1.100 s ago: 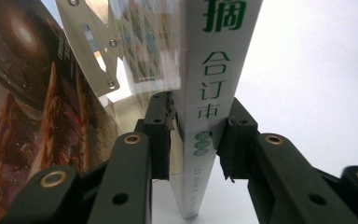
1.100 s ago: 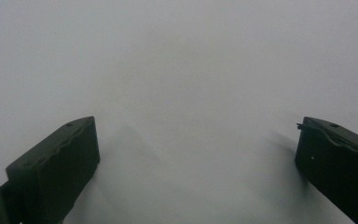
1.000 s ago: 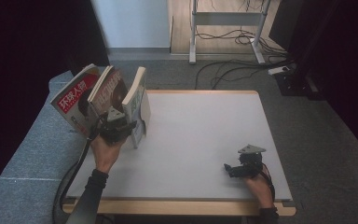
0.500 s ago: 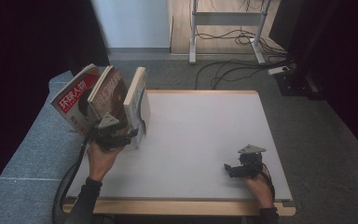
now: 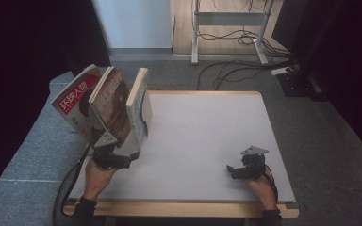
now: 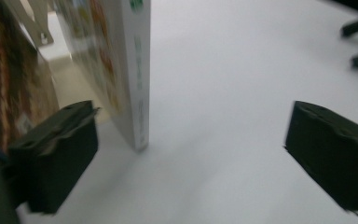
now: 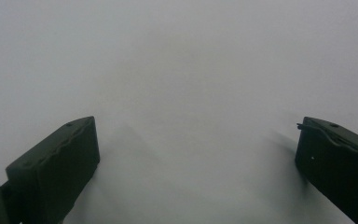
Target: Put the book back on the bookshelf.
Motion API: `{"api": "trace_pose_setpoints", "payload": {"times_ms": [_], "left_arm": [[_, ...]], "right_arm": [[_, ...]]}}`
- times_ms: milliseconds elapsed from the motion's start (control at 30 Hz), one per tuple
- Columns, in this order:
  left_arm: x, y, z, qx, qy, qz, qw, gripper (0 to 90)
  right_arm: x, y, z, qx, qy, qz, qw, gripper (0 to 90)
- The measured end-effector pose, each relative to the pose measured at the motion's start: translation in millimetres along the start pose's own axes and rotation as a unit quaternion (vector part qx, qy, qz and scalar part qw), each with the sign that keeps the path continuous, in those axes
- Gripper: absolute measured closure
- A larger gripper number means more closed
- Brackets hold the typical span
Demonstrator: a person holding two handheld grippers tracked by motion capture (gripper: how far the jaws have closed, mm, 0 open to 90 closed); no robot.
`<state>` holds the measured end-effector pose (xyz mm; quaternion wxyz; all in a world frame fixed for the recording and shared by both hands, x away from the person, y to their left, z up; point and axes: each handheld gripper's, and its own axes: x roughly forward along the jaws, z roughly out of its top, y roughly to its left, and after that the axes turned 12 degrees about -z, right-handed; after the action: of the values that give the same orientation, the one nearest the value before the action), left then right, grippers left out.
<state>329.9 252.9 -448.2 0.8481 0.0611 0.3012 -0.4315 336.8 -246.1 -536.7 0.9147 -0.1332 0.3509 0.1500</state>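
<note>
Three books are seen standing on edge at the left rear part of the white bench (image 5: 207,136), fanned and leaning towards the left. The red-covered magazine (image 5: 73,100) is placed outermost, the brown-covered book (image 5: 113,106) stands in the middle, and the white-spined book (image 5: 139,101) is set nearest the open bench surface. The left gripper (image 5: 115,155) is held just in front of the lower corners of the books, close to the left edge of the bench. Its jaws have just been opening and are shown spread wide. In the left gripper view the bottom corner of the white-spined book (image 6: 137,93) is seen resting on the bench (image 6: 223,93), a little ahead of the jaws and nearer the left one; neither pad is pressed against it, and a clear gap is left on both sides. The brown-covered book (image 6: 9,88) is seen at the far left of that view, behind the left jaw. The right gripper (image 5: 238,170) is rested low on the near right part of the bench, well apart from the books, with its grey plate on top. In the right gripper view its jaws are shown wide apart over the bare white bench (image 7: 182,70), with nothing held between them.
</note>
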Motion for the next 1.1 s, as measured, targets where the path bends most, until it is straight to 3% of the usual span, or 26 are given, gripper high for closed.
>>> {"api": "trace_pose_setpoints", "payload": {"times_ms": [100,233,600,800,900,967,1100], "left_arm": [[5.3,-5.6,-9.7,0.02,0.024,0.006,0.9995,0.0],[10.3,-7.7,-21.5,0.018,0.027,-0.01,0.9994,0.0],[25.7,-5.5,-51.8,0.009,0.044,-0.02,0.9988,0.0],[37.5,-2.6,-66.2,0.004,0.074,-0.018,0.9971,0.0],[41.6,-3.5,-68.2,0.01,0.092,-0.013,0.9956,0.0],[41.9,-2.9,-68.1,0.006,0.092,-0.014,0.9956,0.0],[45.8,-1.5,-67.3,-0.002,0.114,-0.013,0.9934,0.0]], "right_arm": [[0.0,0.0,0.0,0.0,0.0,0.0,1.0,0.0],[-0.1,0.1,0.0,0.0,0.0,0.0,1.0,0.0],[-0.1,0.2,-0.1,0.0,-0.001,-0.001,1.0,0.0],[-0.3,0.4,-0.1,0.0,-0.001,0.0,1.0,0.0],[-0.3,0.4,-0.1,0.0,-0.001,0.0,1.0,0.0],[-0.3,0.4,-0.2,0.0,-0.001,0.0,1.0,0.0],[-0.3,0.4,-0.2,0.0,-0.001,0.0,1.0,0.0]]}}
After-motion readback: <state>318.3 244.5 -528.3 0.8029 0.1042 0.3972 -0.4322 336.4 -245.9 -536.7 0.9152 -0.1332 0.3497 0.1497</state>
